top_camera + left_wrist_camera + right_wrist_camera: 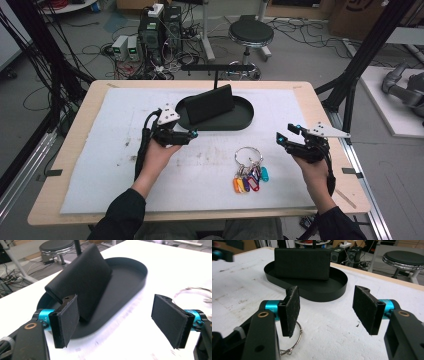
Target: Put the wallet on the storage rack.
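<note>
High view: black wallet (pixel 209 104) leaning upright in black oval tray (pixel 240 121), left hand-held gripper (pixel 192 134) just beside tray, key ring (pixel 248 170) on counter (pixel 75 150) near right hand-held gripper (pixel 281 138). Left gripper view: jaws wide, empty. Right gripper view: jaws apart, empty, above ring.

One wallet (pixel 210 104), one tray (pixel 245 120), one key ring (pixel 248 170)

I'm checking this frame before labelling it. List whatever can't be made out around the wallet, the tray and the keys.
- Wallet, high view and right gripper view: its lower edge is hidden behind the tray wall.
- Left gripper view: the left gripper's near pad covers the wallet's lower corner.
- Key ring, right gripper view: a pad of the right gripper hides most of it; its tags are cut off.
- Tags, high view: any writing is too small to read.
</note>
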Tool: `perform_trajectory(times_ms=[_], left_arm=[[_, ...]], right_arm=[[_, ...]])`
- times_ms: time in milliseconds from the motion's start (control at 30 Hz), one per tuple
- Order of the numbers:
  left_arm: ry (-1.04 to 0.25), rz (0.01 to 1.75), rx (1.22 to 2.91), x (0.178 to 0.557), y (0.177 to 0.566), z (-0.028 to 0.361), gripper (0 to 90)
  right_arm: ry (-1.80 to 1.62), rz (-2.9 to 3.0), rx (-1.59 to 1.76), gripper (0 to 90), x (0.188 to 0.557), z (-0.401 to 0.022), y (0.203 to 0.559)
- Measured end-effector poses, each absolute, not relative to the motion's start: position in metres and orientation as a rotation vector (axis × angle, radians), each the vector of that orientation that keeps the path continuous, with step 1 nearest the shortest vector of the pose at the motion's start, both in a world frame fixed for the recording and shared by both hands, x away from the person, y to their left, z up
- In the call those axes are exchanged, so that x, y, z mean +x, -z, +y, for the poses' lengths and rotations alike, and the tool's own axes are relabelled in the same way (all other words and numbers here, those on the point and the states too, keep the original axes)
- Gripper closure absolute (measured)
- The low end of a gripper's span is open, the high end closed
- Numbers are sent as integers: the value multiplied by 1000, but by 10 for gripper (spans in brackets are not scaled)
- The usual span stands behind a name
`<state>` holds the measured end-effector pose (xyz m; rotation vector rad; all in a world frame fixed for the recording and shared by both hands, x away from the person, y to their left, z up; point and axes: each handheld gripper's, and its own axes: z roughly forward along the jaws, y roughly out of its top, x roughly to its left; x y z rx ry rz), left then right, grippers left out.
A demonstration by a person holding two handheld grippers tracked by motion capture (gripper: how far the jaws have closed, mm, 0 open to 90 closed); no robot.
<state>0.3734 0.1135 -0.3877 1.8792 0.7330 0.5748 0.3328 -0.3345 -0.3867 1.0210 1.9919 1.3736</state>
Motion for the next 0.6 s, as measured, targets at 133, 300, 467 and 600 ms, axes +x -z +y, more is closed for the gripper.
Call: perform_trajectory(times_ms=[133, 300, 467, 600], left_arm=[[-555, 746, 1859, 357, 392, 129, 224], [-542, 783, 1817, 338, 400, 153, 224], [-567, 824, 1825, 322, 409, 171, 224], [-548, 877, 1792, 317, 417, 183, 224]], right_arm=[[-1371, 1988, 1030, 391, 333, -336, 387], [-1372, 1979, 1036, 388, 333, -338, 387], [-1367, 1976, 1048, 384, 334, -340, 388], [-1360, 1976, 1049, 379, 335, -340, 389]])
